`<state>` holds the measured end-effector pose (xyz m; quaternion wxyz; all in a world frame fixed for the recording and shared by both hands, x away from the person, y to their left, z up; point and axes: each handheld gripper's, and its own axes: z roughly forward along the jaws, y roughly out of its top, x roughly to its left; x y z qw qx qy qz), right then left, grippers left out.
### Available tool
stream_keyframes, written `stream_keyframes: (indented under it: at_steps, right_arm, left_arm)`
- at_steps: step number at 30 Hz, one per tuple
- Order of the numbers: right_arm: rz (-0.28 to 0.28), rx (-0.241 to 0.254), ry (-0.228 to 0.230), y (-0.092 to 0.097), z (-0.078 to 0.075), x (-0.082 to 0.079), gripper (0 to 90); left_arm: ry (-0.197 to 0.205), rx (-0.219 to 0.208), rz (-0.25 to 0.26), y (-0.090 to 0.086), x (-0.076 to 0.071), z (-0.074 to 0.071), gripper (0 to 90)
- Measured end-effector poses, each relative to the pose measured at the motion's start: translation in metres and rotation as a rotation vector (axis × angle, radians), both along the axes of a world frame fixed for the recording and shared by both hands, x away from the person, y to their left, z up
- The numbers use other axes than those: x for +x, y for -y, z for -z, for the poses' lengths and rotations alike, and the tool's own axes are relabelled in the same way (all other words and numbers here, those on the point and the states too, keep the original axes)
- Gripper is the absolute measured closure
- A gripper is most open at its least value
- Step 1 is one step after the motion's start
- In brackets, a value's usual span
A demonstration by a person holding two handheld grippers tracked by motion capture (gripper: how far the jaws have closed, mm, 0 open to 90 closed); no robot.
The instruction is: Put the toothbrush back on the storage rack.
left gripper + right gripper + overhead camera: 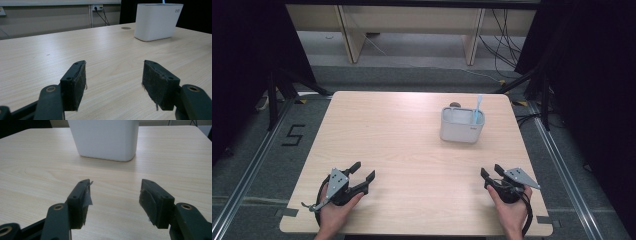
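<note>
Near edge of the table (412, 150), left to right: left gripper (363, 172) rests low on the wood in a person's left hand (334, 210), jaws spread with nothing between them (bare pale woodgrain shows through the gap in the left gripper view); right gripper (490, 172), in the right hand (512, 210) at the near right corner, likewise released, jaws apart and empty. Well beyond both, toward the far right of the tabletop, stands the white container (462, 125), upright, with a light-blue handled tool (478, 107) sticking up from its right side; it sits straight ahead of the right gripper, well apart from it.
</note>
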<state>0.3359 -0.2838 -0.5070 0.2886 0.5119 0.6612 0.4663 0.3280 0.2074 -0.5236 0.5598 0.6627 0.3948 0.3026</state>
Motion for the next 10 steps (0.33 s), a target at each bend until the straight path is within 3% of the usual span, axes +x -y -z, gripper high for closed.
stream_keyframes:
  at_steps: [4, 5, 6, 10]
  right_arm:
    - [0.0, 0.018, -0.006, -0.0028, 0.0015, -0.0005, 42.8]
    - [0.005, 0.009, 0.011, -0.0032, 0.0009, -0.0011, 42.8]
    - [0.007, 0.051, -0.011, -0.0059, 0.0006, -0.0027, 42.8]
    - [0.005, 0.053, -0.001, -0.0048, 0.0003, -0.0032, 42.9]
  left_arm:
    - [0.001, 0.001, 0.002, 0.0005, 0.0003, 0.0, 35.3]
    - [-0.001, 0.001, 0.002, 0.0008, 0.0004, -0.0001, 35.3]
    - [0.0, 0.0, 0.004, 0.0007, 0.0006, -0.0001, 35.3]
    - [-0.008, -0.004, 0.001, 0.0003, 0.0013, -0.0002, 35.2]
